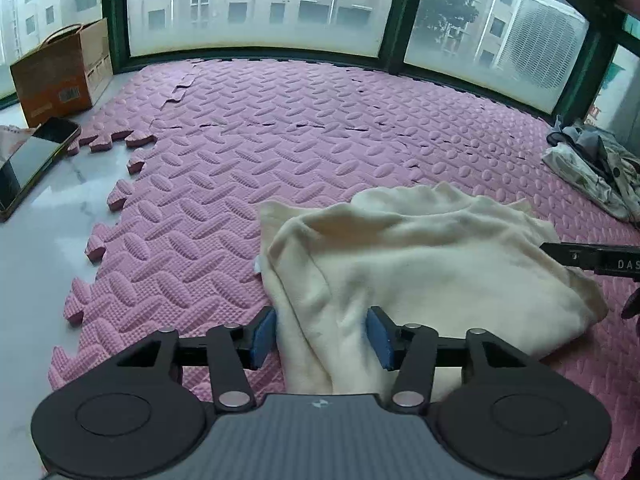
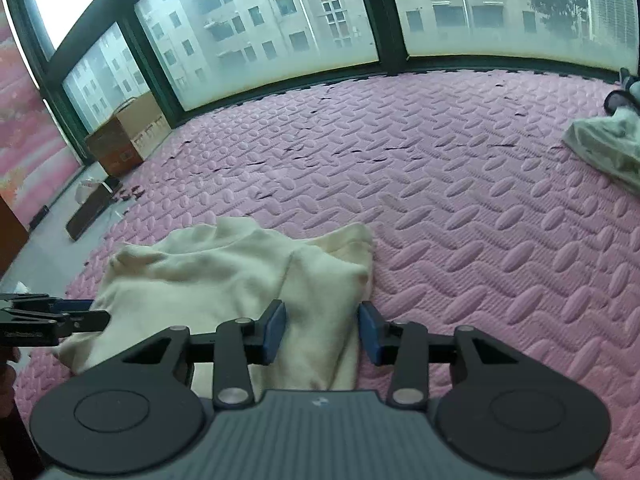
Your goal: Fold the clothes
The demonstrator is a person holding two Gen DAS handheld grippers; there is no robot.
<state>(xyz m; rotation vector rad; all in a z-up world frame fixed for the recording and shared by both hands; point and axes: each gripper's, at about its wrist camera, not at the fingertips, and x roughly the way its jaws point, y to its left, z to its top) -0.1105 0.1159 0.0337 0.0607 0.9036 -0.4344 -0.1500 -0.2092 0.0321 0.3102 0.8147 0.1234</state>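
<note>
A cream fleece garment (image 1: 420, 256) lies bunched and partly folded on the pink foam mat (image 1: 248, 168). My left gripper (image 1: 322, 334) is open, its blue pads (image 1: 264, 336) either side of the garment's near left edge. My right gripper (image 2: 322, 330) is open too, its pads (image 2: 370, 332) astride the garment's (image 2: 224, 280) near right edge. Each gripper shows at the side of the other view: the right one (image 1: 592, 260) and the left one (image 2: 52, 320).
A pile of patterned grey-white clothes (image 1: 596, 168) lies at the mat's far right, also in the right wrist view (image 2: 608, 144). A brown cardboard box (image 1: 60, 72) and a phone (image 1: 32, 160) sit on the bare floor at left. Windows line the far edge.
</note>
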